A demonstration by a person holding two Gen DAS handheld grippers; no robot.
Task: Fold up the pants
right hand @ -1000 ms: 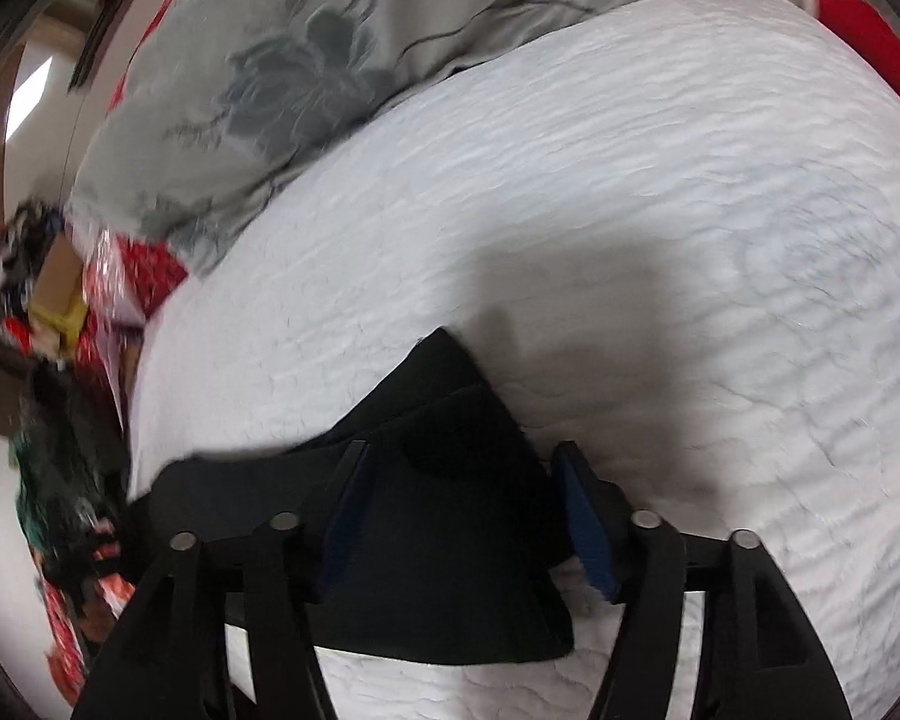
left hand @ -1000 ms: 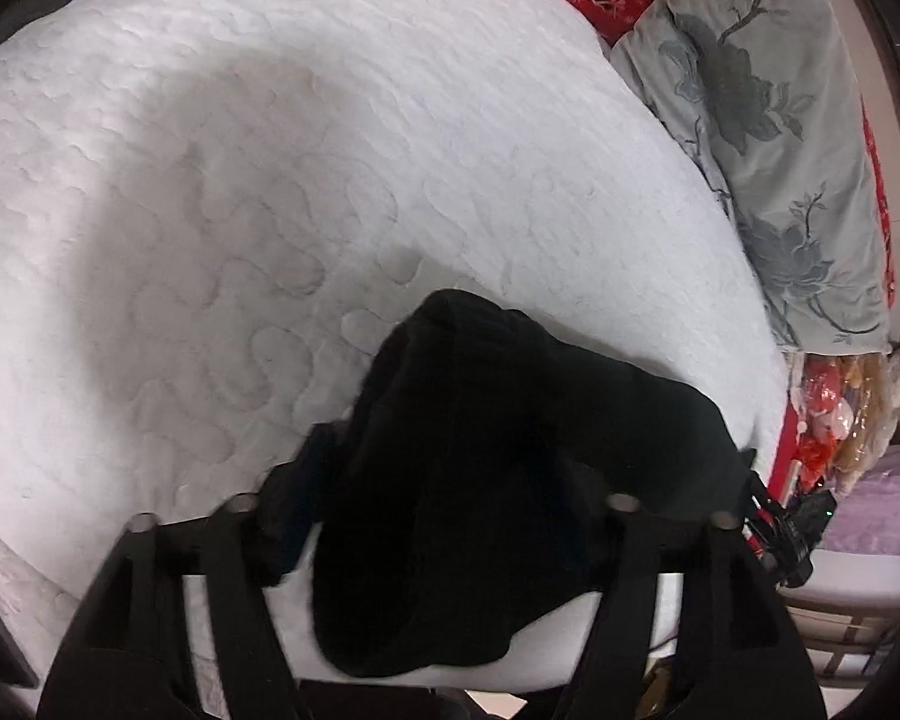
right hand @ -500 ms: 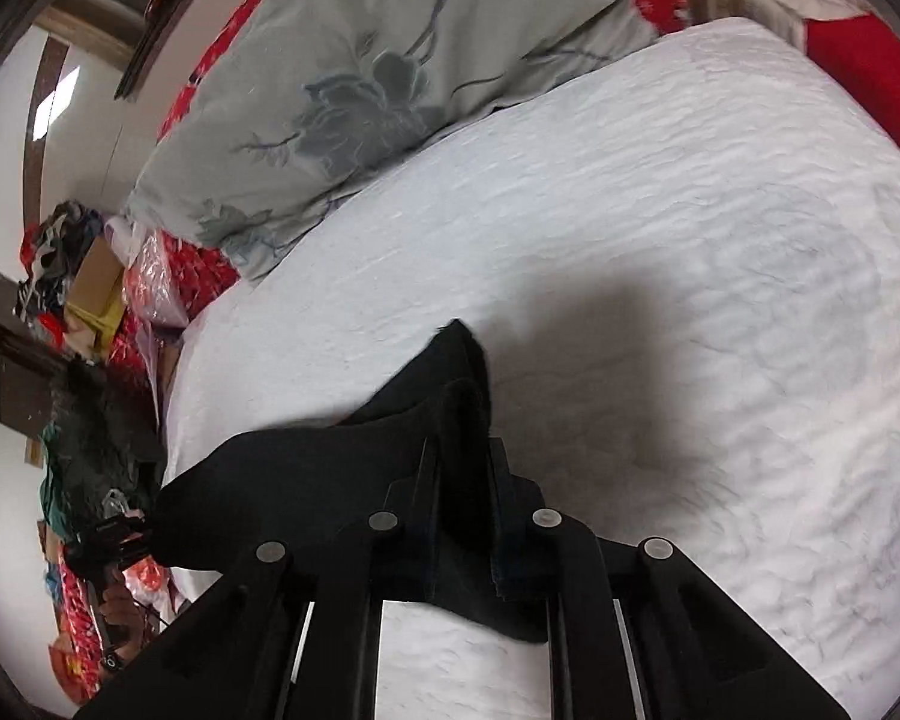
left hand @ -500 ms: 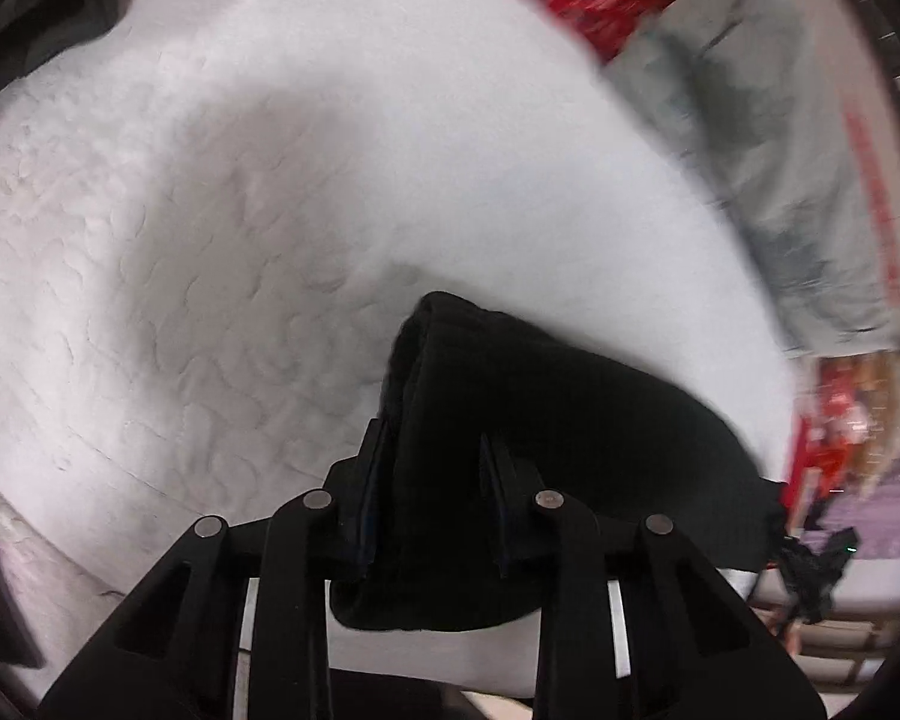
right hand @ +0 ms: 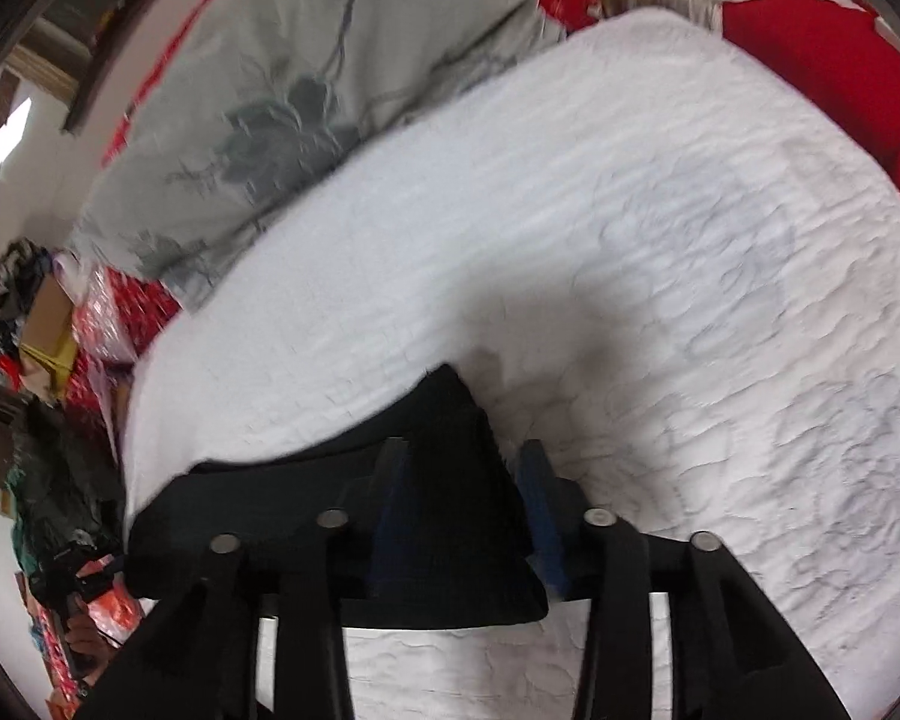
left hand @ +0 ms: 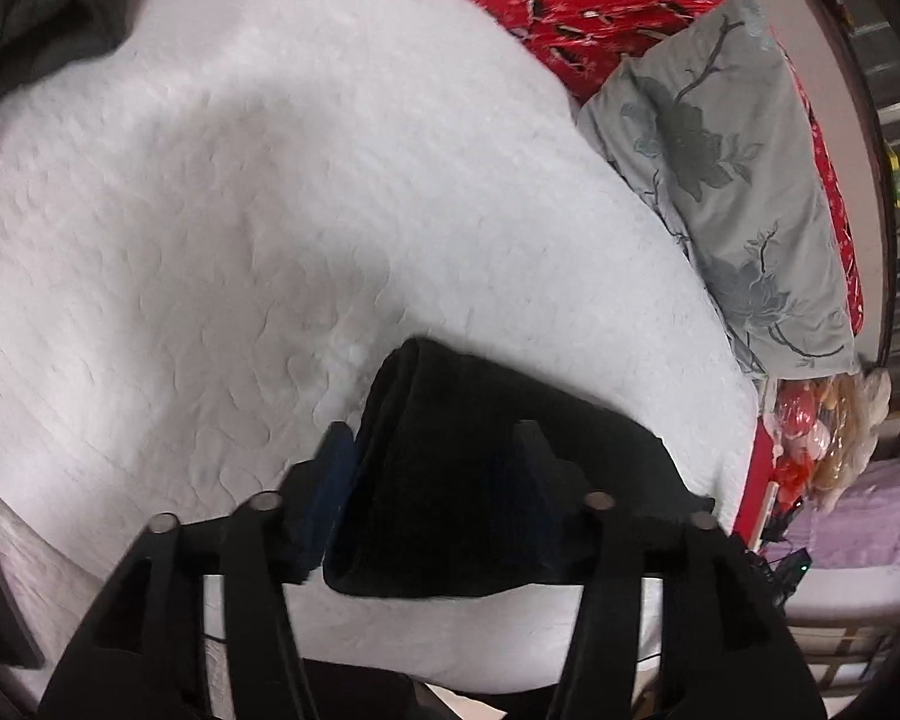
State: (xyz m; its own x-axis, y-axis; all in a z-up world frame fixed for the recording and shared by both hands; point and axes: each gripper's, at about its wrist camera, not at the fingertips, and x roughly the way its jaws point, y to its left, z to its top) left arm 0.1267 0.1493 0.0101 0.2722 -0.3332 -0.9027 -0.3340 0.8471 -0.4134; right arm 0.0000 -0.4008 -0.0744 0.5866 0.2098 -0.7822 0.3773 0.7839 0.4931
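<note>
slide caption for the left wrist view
Left gripper opening over folded black pants on white quilted bed cover.

You are working under soft, even indoor light; the white bedspread reads bright without glare. In the left wrist view a broad grey shadow lies across its middle. In the right wrist view a darker shadow falls on the bedspread just beyond the black pants. The pants are so dark that their folds barely show, and the gripper fingers merge with them. A small bright window patch glows at the left edge of the right view. That view is smeared by motion, worst on the grey pillow. Both pictures bend strongly at the rim and fade into black corners.
</note>
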